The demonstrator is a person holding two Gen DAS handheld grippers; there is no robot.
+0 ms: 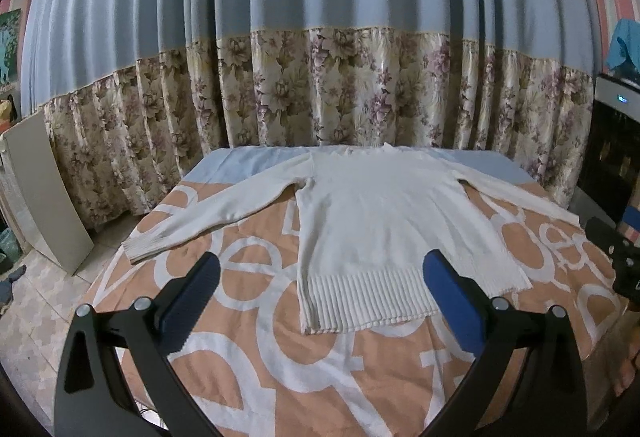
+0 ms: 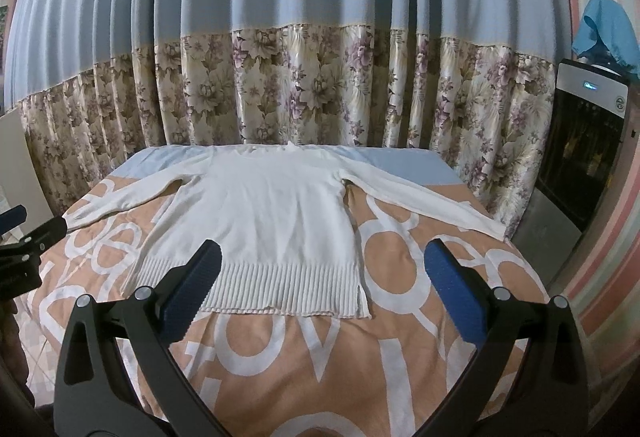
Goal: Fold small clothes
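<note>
Sweater lies flat on the bed, sleeves spread, ready for folding; I hold my left tool and right tool spread above its hem.

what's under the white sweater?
The white sweater lies flat on an orange cover with white lettering, with light blue fabric at the far end. Whatever lies directly beneath its body is hidden.

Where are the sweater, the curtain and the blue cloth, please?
sweater (image 1: 372,213): left wrist view, middle of the body.
curtain (image 2: 320,89): right wrist view, floral lower band.
blue cloth (image 2: 608,29): right wrist view, its draped middle.
</note>
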